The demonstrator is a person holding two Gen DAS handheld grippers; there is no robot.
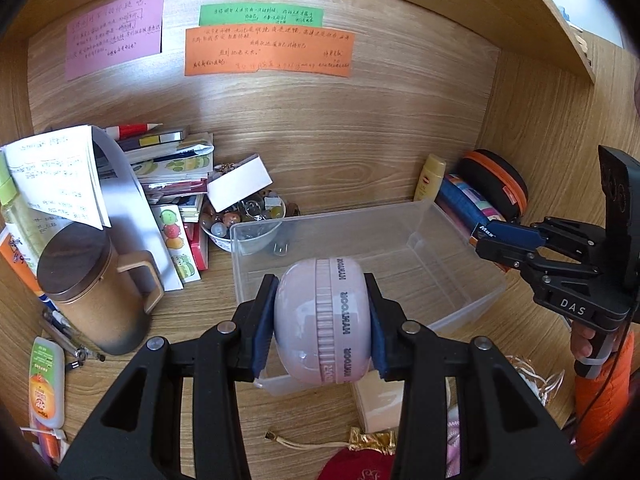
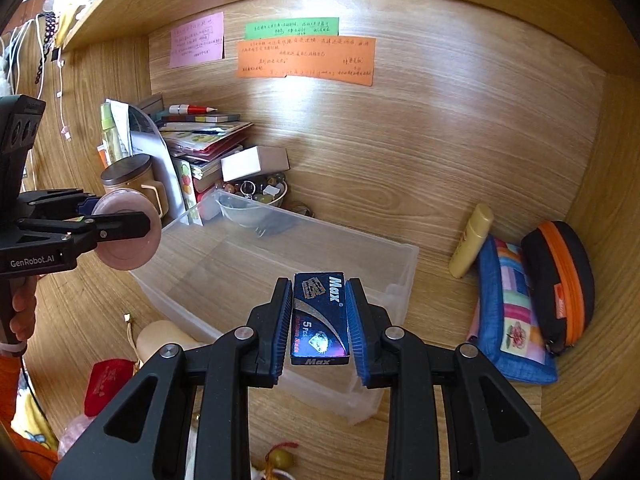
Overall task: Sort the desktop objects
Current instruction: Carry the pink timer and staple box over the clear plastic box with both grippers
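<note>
The clear bin (image 2: 400,276) lies open from above, seemingly unobstructed; mug (image 1: 92,292) and pouches (image 2: 516,316) crowd its sides.

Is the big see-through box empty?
Nearly: the clear box shows mostly bare floor, with only a small clear bowl in its corner.

My left gripper (image 1: 323,322) is black with dark blue pads (image 1: 262,322), and the round case (image 1: 324,320) between them is pale lilac-pink with a ribbed band and dark lettering. My right gripper (image 2: 319,320), also black with blue ribbed pads (image 2: 280,320), holds a dark navy blade box (image 2: 320,318) marked in white with a purple sheen at the bottom. The bin (image 2: 280,256) is clear, colourless plastic. On the wood-grain back wall (image 1: 360,120) hang a pink note (image 1: 115,32), a green one (image 1: 261,15) and an orange one (image 1: 269,51). The pouch (image 2: 516,316) is blue with patchwork stripes and a flower; the zip case (image 2: 560,280) is black with orange trim
</note>
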